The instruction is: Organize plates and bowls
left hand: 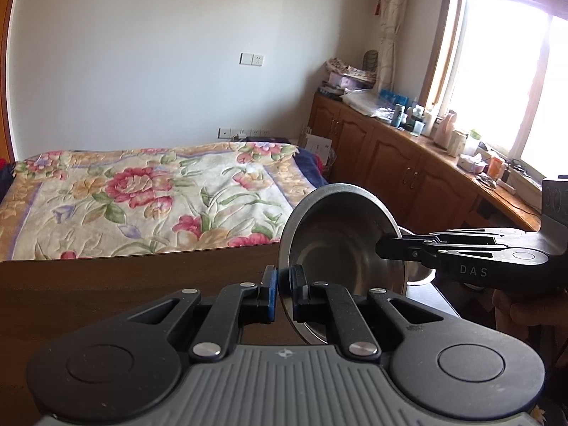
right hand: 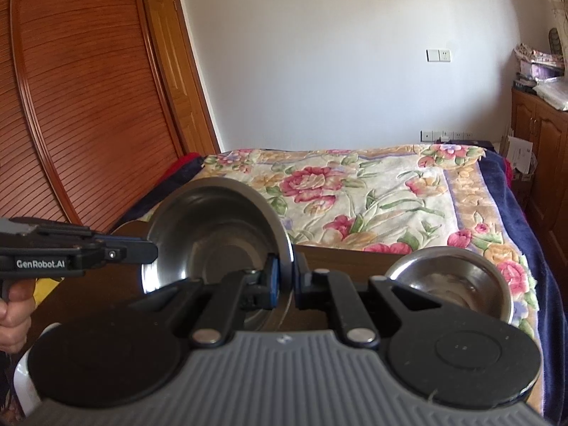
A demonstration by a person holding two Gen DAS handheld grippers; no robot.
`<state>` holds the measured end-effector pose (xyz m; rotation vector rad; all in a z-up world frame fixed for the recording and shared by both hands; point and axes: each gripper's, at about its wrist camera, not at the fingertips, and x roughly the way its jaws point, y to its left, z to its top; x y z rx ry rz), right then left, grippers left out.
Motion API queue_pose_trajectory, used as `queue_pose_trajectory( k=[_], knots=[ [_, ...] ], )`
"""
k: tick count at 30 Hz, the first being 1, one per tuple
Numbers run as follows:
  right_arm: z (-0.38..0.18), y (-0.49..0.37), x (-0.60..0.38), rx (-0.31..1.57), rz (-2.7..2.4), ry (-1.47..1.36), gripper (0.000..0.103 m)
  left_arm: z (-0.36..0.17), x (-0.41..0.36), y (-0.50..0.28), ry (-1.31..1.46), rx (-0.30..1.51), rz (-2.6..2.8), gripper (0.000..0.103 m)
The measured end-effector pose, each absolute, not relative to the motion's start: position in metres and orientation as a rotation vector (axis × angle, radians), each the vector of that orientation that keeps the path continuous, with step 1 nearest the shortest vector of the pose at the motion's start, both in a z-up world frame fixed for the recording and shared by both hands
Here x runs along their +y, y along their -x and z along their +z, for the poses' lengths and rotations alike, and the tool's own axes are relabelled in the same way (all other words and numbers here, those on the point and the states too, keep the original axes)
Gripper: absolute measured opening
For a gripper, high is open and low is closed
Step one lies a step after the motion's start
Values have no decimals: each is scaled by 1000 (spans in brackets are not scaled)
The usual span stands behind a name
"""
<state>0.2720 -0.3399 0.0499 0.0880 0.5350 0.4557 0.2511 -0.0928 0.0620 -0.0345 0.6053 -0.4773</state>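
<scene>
Both tools are pinching one tilted steel bowl (left hand: 340, 245): left tool (left hand: 283, 293), right tool (right hand: 288, 285). A second bowl (right hand: 451, 280) is waiting on the counter (left hand: 124, 294); sorting looks barely underway.

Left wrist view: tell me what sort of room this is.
Most likely a bedroom in a home. A bed with a floral blanket fills the middle, wooden cabinets cluttered with household items run under a curtained window, and the right wrist view shows a slatted wooden wardrobe.
</scene>
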Motion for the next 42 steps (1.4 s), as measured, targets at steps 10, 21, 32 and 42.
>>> queue_pose_trajectory(
  k=[10,21,32,42],
  knots=[
    [60,-243,-337,494,455,-67,11,74,-87,-214,8,556,-485,9],
    [62,-202,-336,477,444,-58,11,74,-79,-167,1,526,-502,9],
    [57,-168,-331,479,438,-14,11,60,-71,-131,26,536,-521,9],
    [42,-154,-326,515,446,-5,11,41,-66,-111,51,562,-518,10]
  ],
)
